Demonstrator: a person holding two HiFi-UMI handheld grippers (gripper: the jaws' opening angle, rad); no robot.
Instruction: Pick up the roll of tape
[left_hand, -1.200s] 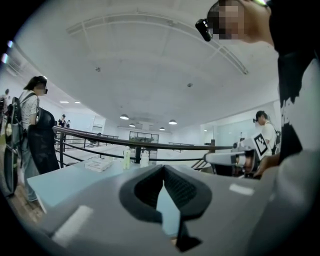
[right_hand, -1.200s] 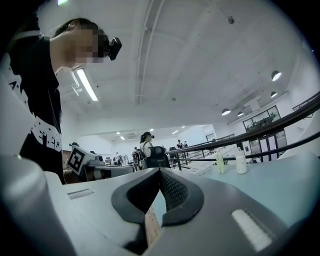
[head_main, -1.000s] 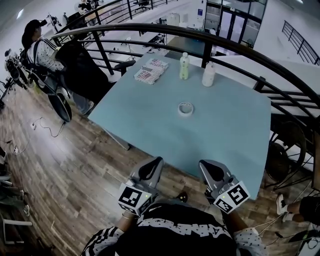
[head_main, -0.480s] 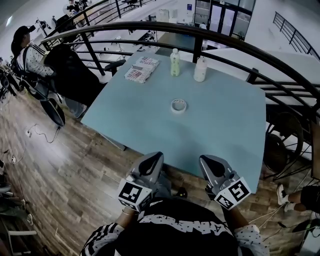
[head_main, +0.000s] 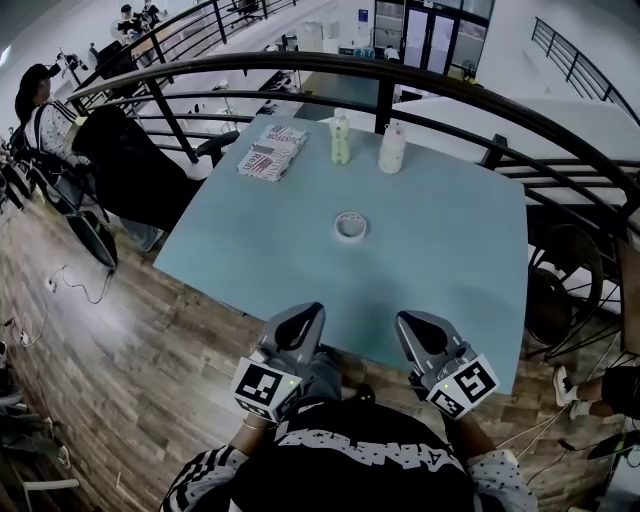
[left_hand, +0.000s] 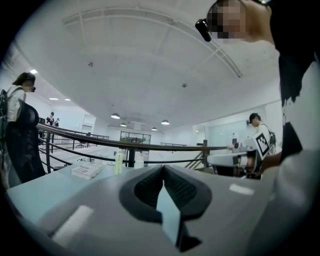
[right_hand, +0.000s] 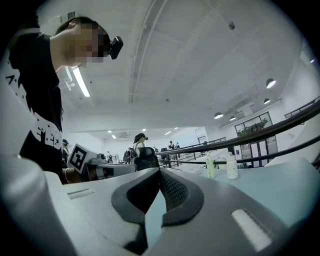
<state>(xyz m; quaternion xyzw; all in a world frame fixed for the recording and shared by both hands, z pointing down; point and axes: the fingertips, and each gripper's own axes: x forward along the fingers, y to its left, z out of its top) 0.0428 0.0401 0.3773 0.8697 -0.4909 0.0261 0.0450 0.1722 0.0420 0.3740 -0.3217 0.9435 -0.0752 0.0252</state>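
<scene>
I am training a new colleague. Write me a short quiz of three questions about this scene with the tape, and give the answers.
1. True or false: the roll of tape lies on the table, and neither the left gripper nor the right gripper holds it.
2. How many bottles stand near the table's far edge? A) one B) two C) four
3. Fill in: the jaws of both grippers are ____, with nothing between them.
Key: 1 true; 2 B; 3 shut.
</scene>
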